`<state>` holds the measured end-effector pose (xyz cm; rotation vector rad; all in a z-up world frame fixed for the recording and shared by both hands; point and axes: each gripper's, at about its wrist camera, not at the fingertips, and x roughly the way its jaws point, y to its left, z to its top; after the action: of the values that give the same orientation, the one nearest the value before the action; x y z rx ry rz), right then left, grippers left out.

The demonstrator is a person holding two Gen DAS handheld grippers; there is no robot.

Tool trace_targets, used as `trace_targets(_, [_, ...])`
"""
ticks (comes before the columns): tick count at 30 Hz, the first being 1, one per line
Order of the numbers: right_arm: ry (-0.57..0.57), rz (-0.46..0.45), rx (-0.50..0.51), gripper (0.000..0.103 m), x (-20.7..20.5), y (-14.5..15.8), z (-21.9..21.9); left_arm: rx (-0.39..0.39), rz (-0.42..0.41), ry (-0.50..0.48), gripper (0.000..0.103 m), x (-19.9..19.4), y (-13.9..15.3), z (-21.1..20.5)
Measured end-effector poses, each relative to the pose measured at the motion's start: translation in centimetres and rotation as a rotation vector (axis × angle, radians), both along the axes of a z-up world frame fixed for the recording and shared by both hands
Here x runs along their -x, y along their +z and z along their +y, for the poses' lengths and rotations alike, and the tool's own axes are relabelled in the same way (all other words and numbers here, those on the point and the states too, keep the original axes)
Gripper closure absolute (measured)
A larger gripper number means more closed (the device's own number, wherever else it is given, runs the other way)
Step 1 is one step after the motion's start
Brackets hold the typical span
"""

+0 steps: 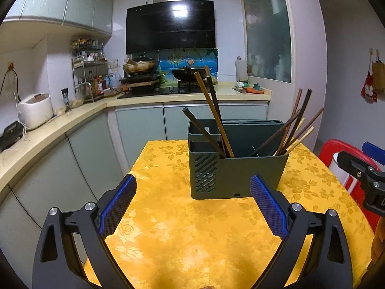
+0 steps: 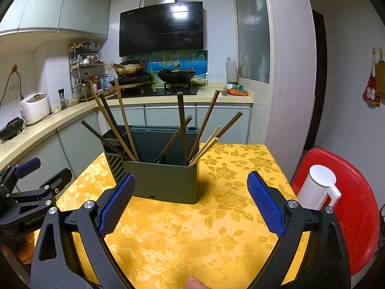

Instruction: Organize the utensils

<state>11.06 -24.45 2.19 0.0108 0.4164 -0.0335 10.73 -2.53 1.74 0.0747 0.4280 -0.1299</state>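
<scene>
Only one marking is seen: faint embossed lettering on the black body of the left gripper (image 2: 22, 193), at the left edge of the right wrist view. It possibly begins with "C", but it cannot be read with certainty. No legible text, number or brand is found on any other item in either view.

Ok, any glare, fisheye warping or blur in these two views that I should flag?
Left wrist view: ceiling light glares on the range hood, and the counter edge bows from fisheye distortion; black vignette in the corners. Right wrist view: same glare on the hood, the utensil holder is sharp, and a blurred fingertip intrudes at the bottom edge.
</scene>
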Motion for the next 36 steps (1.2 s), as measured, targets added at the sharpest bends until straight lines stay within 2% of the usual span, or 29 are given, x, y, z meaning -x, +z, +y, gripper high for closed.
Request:
trace_targets(3, [0.001, -0.002, 0.020, 0.012, 0.3, -0.5, 0.3, -0.011, -0.016, -0.001, 0.010, 0.5, -0.1, -0.1])
trace_targets(12, [0.001, 0.010, -0.027, 0.011, 0.7, -1.4, 0.1, -0.013, -0.028, -0.003, 0.010, 1.3, -0.2, 0.1])
trace_targets(14, [-0.004, 0.006, -0.035, 0.007, 0.9, -1.6, 0.0, -0.004, -0.026, 0.001, 0.009, 1.3, -0.3, 0.2])
trace_targets(36, [0.023, 0.016, -0.019, 0.007, 1.0, -2.5, 1.1, -0.005, 0.000, 0.006, 0.007, 1.6, -1.7, 0.7])
